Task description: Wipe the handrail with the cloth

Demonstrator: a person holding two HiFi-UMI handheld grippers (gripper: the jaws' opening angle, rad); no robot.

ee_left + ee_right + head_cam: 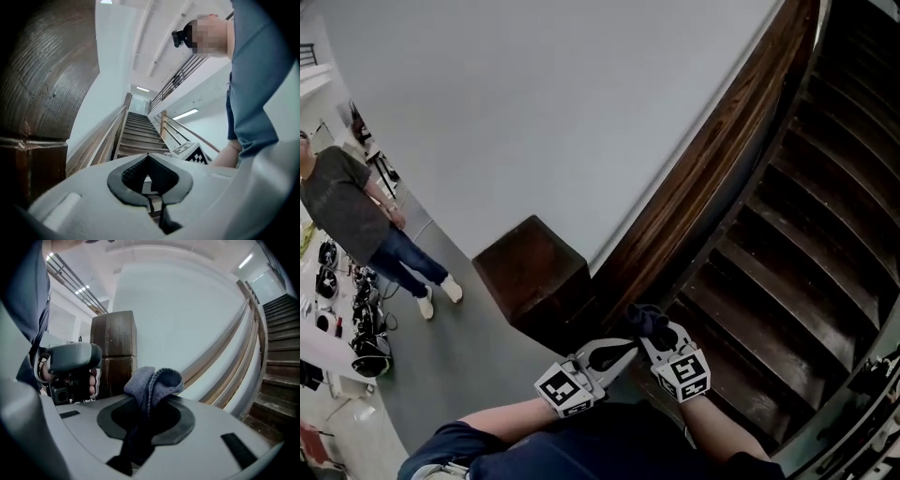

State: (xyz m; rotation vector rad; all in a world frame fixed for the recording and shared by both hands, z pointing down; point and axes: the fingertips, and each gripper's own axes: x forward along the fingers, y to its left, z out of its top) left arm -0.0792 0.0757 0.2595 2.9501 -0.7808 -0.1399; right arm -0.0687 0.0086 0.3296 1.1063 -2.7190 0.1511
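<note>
Shows dark wooden stairs (806, 234) climbing at the right, with a plain white wall (562, 103) filling the upper left and a squat dark wooden post (532, 272) standing at the wall's foot on the grey floor (459, 356). Finds a person (356, 220) in a dark top, blue jeans and pale shoes standing at the far left, near a white table (321, 352) cluttered with dark gear. Catches a lit strip light (186, 114) overhead, right of the stairs, in the left gripper view.
</note>
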